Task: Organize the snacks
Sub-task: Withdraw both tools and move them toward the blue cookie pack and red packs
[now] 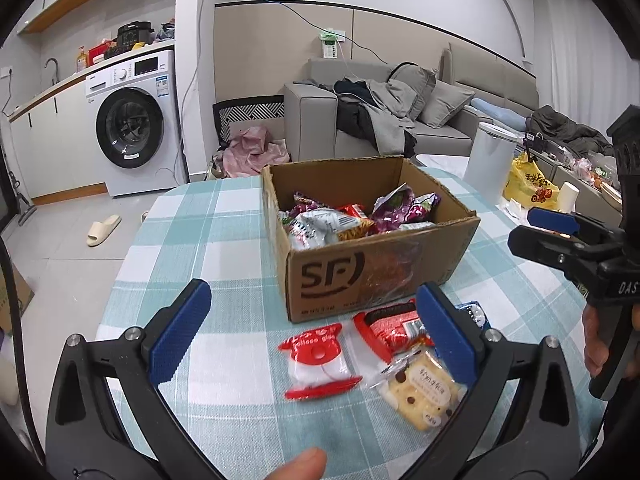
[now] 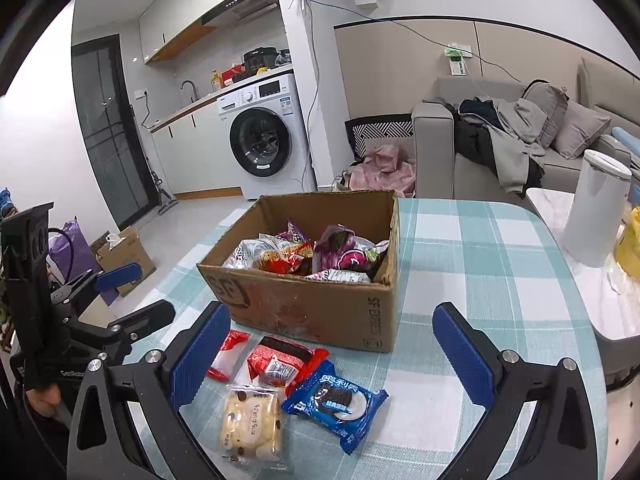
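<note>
A cardboard box [image 1: 372, 276] with several snack bags stands on the checked table [image 1: 224, 248]; it also shows in the right wrist view [image 2: 320, 312]. In front of it lie a red-and-white packet [image 1: 320, 360], a red packet [image 1: 390, 326], a yellow biscuit packet [image 1: 420, 394] and a blue Oreo packet [image 2: 336, 404]. My left gripper [image 1: 316, 340] is open above the red-and-white packet. My right gripper [image 2: 332, 360] is open above the loose packets, holding nothing.
A white cylinder [image 2: 596, 208] and a yellow bag [image 1: 528, 186] stand at the table's right side. A sofa [image 1: 400, 120] with clothes is behind, a washing machine [image 1: 136, 128] at the back left.
</note>
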The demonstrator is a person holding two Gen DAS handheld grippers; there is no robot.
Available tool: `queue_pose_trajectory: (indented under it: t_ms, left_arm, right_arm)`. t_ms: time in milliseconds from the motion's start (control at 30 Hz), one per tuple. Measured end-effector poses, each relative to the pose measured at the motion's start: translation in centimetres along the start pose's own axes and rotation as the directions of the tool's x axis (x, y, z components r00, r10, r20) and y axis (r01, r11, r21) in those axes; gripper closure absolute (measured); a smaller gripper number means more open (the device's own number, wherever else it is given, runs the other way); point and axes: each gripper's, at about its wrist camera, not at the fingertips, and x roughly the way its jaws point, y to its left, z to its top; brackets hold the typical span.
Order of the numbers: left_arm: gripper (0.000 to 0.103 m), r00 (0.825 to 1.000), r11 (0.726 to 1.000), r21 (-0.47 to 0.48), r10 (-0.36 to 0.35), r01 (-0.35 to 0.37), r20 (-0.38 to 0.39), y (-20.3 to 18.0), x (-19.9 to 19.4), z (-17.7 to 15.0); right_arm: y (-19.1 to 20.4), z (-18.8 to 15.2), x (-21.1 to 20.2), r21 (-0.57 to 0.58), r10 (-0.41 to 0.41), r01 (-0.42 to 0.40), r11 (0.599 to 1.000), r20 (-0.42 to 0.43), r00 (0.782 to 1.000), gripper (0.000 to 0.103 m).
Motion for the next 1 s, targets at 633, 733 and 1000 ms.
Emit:
queue_pose_trajectory:
  t_ms: [633, 733, 1000]
  left_arm:
    - [0.001, 0.999, 0.999, -0.043, 0.009, -0.011, -0.054, 1.9, 1.0, -3.2]
    - [0.001, 0.997, 0.999, -0.041, 0.005, -0.008, -0.079, 1.8, 1.8, -3.8]
    - [0.001, 0.991, 0.999, -0.034, 0.001, -0.005, -0.135, 1.6, 3.6, -4.7]
  right_arm:
    - [-1.7, -3.0, 1.4, 0.023, -0.023, 0.025, 0.999, -0.066, 0.998, 0.000]
    - [-1.8, -3.2, 2.1, 0.029, -0.030, 0.032, 0.999, -0.091, 0.995, 0.000]
    - [-2.2, -4.2, 4.0, 0.045, -0.046, 0.055, 0.997, -0.190, 0.981, 0.000]
